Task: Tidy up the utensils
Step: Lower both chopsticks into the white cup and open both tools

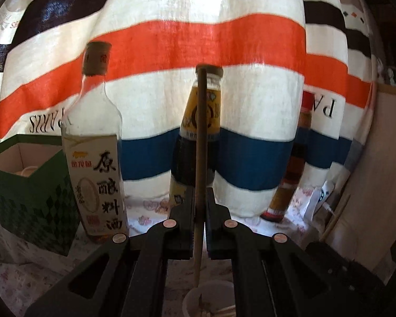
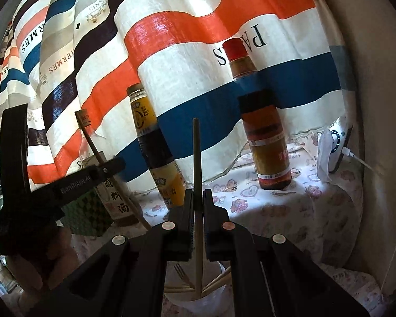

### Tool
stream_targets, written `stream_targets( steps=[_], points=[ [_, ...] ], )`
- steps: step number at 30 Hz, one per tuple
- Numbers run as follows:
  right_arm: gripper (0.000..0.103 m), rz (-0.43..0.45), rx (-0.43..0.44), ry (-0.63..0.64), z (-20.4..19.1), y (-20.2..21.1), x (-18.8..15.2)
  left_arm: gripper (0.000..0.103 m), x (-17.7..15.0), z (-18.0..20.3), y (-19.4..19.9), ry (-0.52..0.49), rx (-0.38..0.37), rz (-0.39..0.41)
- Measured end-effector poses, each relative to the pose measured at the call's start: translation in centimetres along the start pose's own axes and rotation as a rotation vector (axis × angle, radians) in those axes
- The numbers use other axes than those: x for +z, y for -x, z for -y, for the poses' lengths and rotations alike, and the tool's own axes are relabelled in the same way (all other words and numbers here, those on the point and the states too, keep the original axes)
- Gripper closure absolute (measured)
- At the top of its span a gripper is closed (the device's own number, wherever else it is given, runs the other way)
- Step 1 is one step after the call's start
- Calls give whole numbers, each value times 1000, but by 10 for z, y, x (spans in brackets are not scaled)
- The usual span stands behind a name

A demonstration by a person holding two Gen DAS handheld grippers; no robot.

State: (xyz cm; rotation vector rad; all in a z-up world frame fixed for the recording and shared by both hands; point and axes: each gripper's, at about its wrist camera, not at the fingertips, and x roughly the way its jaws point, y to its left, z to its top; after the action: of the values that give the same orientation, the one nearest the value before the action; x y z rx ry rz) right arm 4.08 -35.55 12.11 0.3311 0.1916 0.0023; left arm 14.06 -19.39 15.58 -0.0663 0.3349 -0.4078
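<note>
My left gripper [image 1: 200,192] is shut on a brown chopstick [image 1: 202,121] that stands nearly upright, its lower tip at the rim of a white cup [image 1: 219,290]. My right gripper [image 2: 198,194] is shut on another upright chopstick [image 2: 196,153]. That one's lower end dips into the white cup [image 2: 213,303], which holds a fork [image 2: 182,272] and several chopsticks. In the right wrist view the left gripper [image 2: 113,165] shows at the left, a hand behind it, gripping its tilted chopstick [image 2: 92,142].
Three bottles stand behind on the flowered cloth: a clear cooking-wine bottle [image 1: 95,142], a dark soy bottle [image 2: 155,153] and a red-capped bottle [image 2: 266,145]. A green patterned box [image 1: 31,192] sits at the left. A striped curtain hangs behind. A white plugged-in device [image 2: 332,150] leans against the right wall.
</note>
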Motion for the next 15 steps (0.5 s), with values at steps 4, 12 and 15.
stream_targets(
  steps=[4, 12, 15],
  points=[
    [96, -6, 6, 14, -4, 1, 0, 97, -9, -2, -3, 17, -14, -55],
    [96, -36, 6, 9, -5, -5, -3, 97, -34, -6, -3, -3, 4, -90],
    [96, -57, 24, 1, -5, -7, -3, 97, -39, -12, -2, 16, -6, -100]
  ],
)
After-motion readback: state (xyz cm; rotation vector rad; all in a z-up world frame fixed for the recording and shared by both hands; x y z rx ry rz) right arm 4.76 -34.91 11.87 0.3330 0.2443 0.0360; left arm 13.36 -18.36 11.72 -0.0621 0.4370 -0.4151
